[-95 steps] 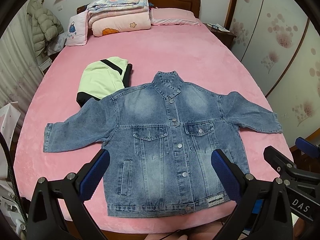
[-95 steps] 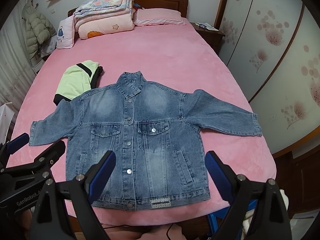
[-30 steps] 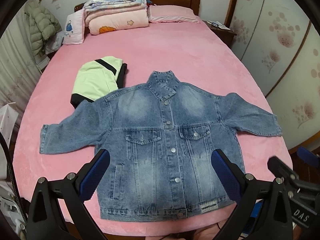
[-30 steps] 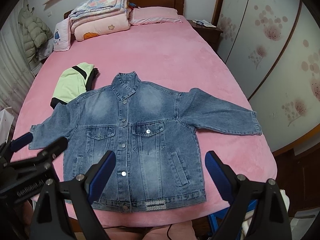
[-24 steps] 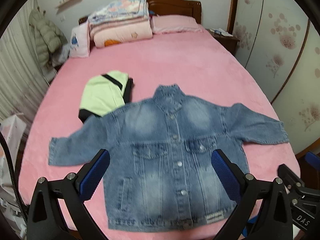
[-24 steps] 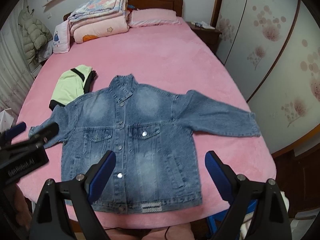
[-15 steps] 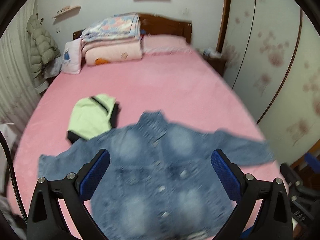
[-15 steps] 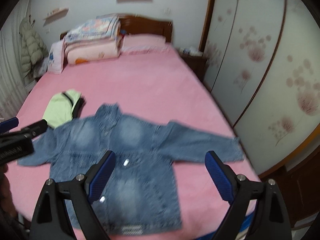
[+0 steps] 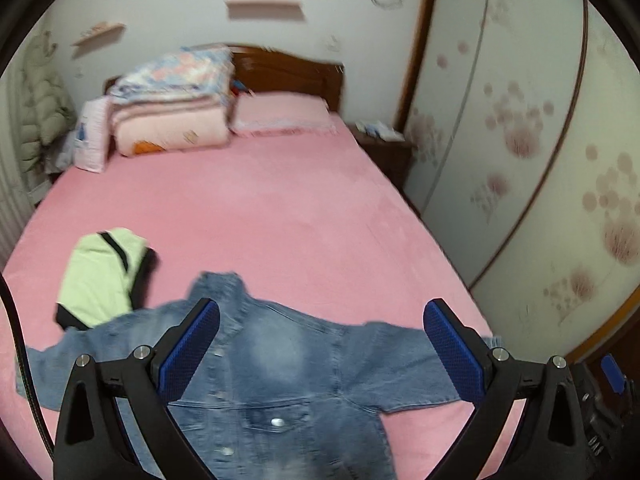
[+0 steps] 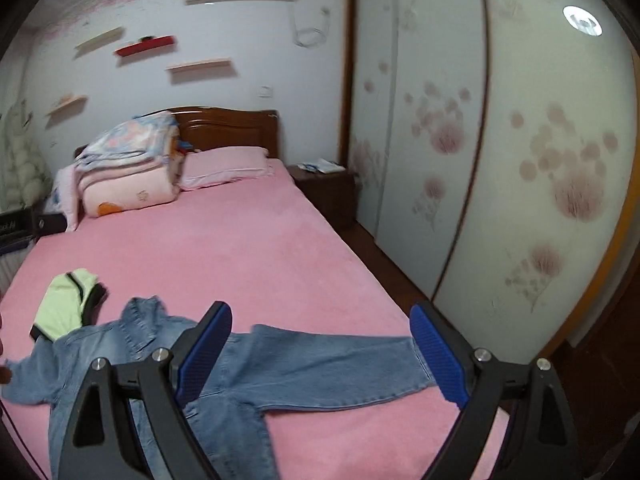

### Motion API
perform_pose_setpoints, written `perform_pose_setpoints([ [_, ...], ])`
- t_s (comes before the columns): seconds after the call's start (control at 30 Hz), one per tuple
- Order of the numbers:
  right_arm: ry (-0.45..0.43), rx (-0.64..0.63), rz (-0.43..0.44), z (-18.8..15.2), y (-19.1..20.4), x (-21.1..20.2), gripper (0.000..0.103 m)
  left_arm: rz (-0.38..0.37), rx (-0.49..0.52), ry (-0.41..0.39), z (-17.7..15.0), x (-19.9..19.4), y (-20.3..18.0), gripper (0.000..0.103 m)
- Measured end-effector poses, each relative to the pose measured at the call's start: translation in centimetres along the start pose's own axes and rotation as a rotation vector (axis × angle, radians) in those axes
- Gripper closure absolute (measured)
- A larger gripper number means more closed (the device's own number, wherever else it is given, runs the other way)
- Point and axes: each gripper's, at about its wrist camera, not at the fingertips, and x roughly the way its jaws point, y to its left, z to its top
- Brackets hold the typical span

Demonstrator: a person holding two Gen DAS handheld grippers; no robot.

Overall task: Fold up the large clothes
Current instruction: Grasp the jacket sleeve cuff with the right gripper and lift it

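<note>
A: Largest first — bed (image 9: 280, 208), pink cover, headboard at the far edge; stacked quilts (image 9: 168, 112) and pillow (image 9: 280, 118) pushed up against that far edge, presumably to leave the middle free as a folding surface.

B: Next in size?

A: Denim jacket (image 9: 280, 364), spread flat and front-up along the near edge of the bed, collar toward the headboard, both sleeves out sideways. Laid open like this probably so that sleeves and side panels can be turned inward one at a time. Right sleeve (image 10: 328, 364) reaching toward the bed's right edge, well seen in the right wrist view. Some motion blur on the cloth; button detail unclear.

B: And the smaller bundle?

A: Light-green garment (image 9: 100, 272) with dark trim, already a compact packet, near the left edge of the bed, touching or just overlapping the jacket's left shoulder. Likely set aside there as finished work.

B: Tongs?

A: Left tongs (image 9: 322, 354) spread wide, nothing between the blue pads, held above the jacket's chest. Right tongs (image 10: 320, 354) likewise spread wide and holding nothing, framing the right sleeve. Both apart from the cloth, as far as can be judged.

B: Stage of the task?

A: Judged as the very start: no fold yet made in the jacket; a sleeve grasp the probable next need.
</note>
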Motion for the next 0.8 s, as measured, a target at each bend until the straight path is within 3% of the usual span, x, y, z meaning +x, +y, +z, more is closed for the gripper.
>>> perform_pose_setpoints([
  [0.17,0.243,0.185,-0.041,-2.1,-8.2,9.4,0.012,0.005,0.075,0.132,-1.7,10.9,-7.0,0.002],
  [0.33,0.514,0.355,-0.058,-7.8,-16.0,19.0,0.036,-0.041,0.114,0.282,-4.9,20.4,-13.1,0.002],
  [0.47,0.656,0.471,-0.058,-12.5,-19.8,24.2,0.038,-0.052,0.139,0.376,-8.3,25.9,-16.4,0.002],
  [0.67,0.728,0.667,-0.001,-17.4,-22.8,28.7,0.038,-0.065,0.259,0.514,-14.4,31.1,-19.8,0.003],
  [0.8,0.72,0.745,0.035,-19.2,-23.4,30.5,0.041,-0.086,0.301,0.536,-16.6,32.5,-21.6,0.003],
])
